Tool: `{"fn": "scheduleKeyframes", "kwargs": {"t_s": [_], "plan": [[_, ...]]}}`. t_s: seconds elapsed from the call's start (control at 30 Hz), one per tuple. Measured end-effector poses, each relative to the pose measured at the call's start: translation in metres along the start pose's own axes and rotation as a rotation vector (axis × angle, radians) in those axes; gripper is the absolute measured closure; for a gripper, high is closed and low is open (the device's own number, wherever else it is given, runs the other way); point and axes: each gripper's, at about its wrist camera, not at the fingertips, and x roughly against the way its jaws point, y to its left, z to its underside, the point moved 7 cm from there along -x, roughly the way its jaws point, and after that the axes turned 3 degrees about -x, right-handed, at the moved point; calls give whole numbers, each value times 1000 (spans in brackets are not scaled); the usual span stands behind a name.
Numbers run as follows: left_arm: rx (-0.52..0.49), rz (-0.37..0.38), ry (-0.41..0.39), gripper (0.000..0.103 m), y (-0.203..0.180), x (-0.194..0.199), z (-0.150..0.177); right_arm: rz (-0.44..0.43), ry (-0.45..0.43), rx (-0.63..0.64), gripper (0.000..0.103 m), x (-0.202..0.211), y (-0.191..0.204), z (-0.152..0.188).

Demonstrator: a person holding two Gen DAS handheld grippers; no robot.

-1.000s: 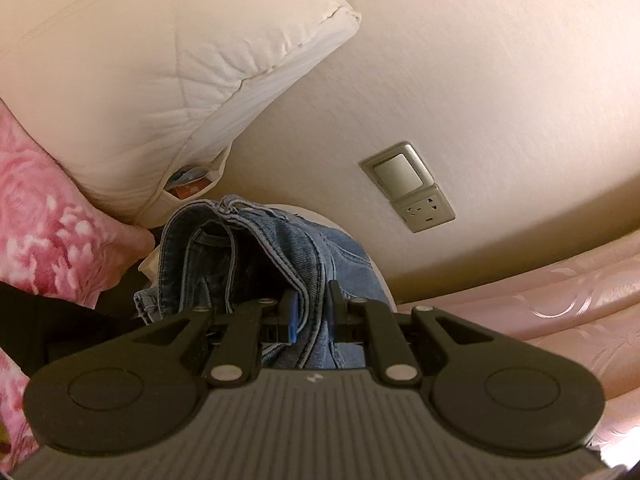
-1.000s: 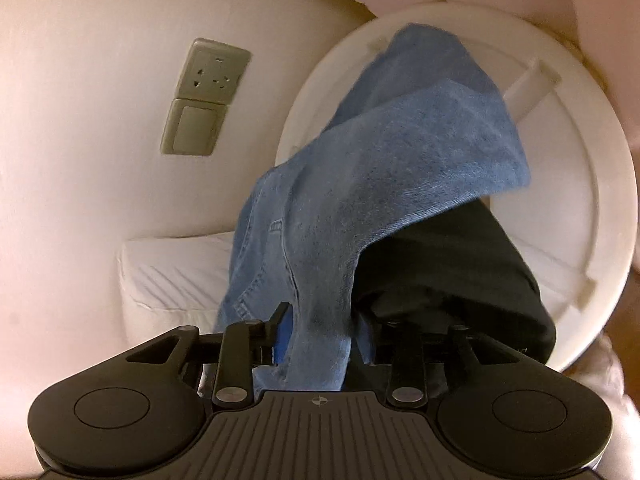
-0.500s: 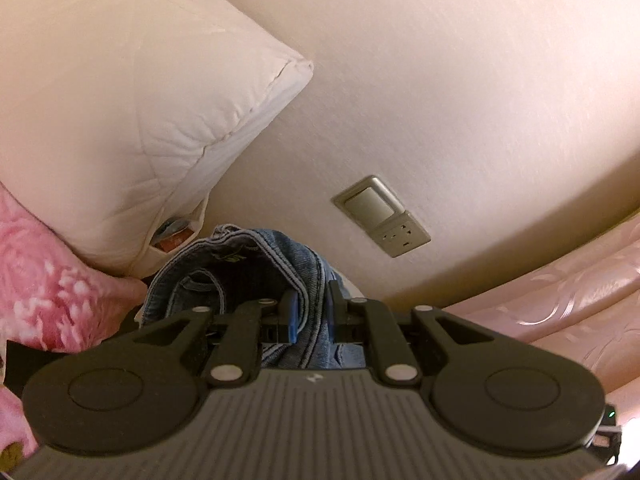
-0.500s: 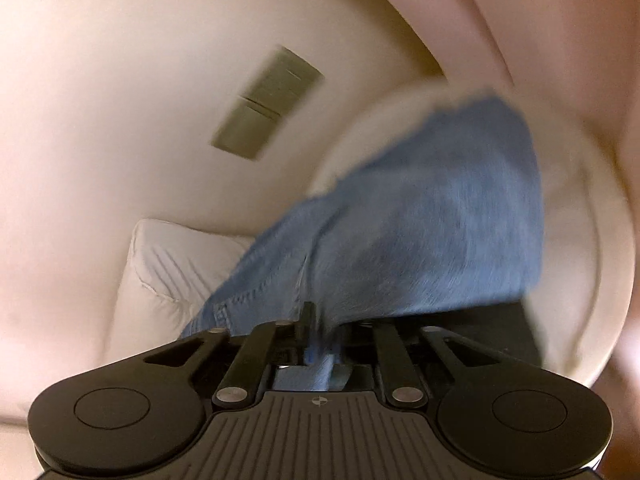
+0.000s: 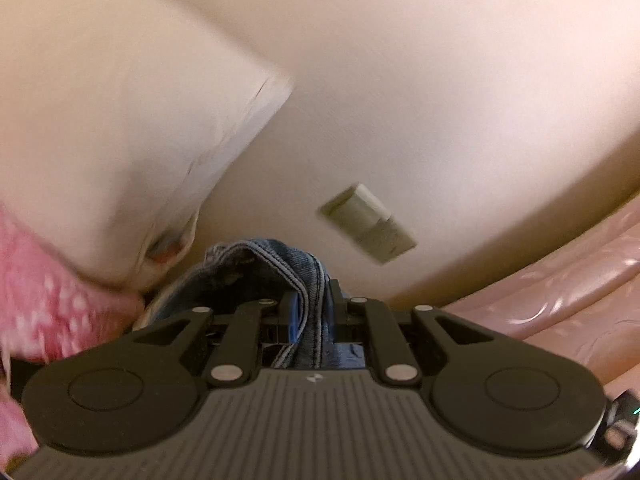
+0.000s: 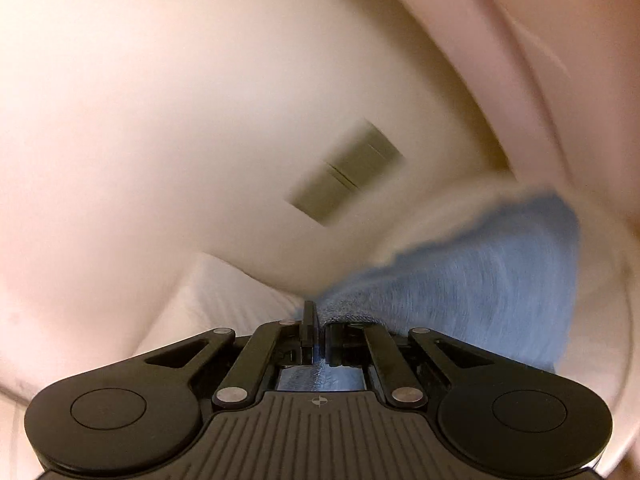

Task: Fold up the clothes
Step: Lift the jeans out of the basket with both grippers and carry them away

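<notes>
Gripping jeans (image 6: 480, 280), right gripper (image 6: 318, 320) now pinched shut, higher than before.

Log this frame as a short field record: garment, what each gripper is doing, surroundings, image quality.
garment: blue jeans, bunched, held at two places
left gripper: shut on a thick seamed edge of the jeans
right gripper: shut on a thin fold of the jeans
surroundings: white pillow, pink floral blanket, wall switch and socket plate, pink bedding
image quality: both views motion-blurred, the right wrist view more so
fold progress: cannot tell
</notes>
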Motion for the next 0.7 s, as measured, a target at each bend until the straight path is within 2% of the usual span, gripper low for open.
{"fn": "scheduleKeyframes", "kwargs": {"t_s": [0.17,0.23,0.33,0.43,0.57,0.63,0.7], "plan": [[-129,41,-166,93,-37,39,-58,-119,-147,211,101,19,79,-32],[-173,59,-237,93,-55,58,-82,-168,-200,258,101,25,109,-46],[-222,81,-366,93,-79,103,-113,-276,-281,318,101,40,157,-61],[-264,84,-496,93,-95,159,-137,-422,-342,385,101,64,211,-63],[-287,38,-666,93,-91,252,-150,-619,-341,467,101,93,286,-37],[-289,0,-758,93,-84,306,-153,-720,-299,505,101,102,323,-11],[-284,-73,-847,93,-68,367,-149,-811,-244,540,101,107,357,22]]}}
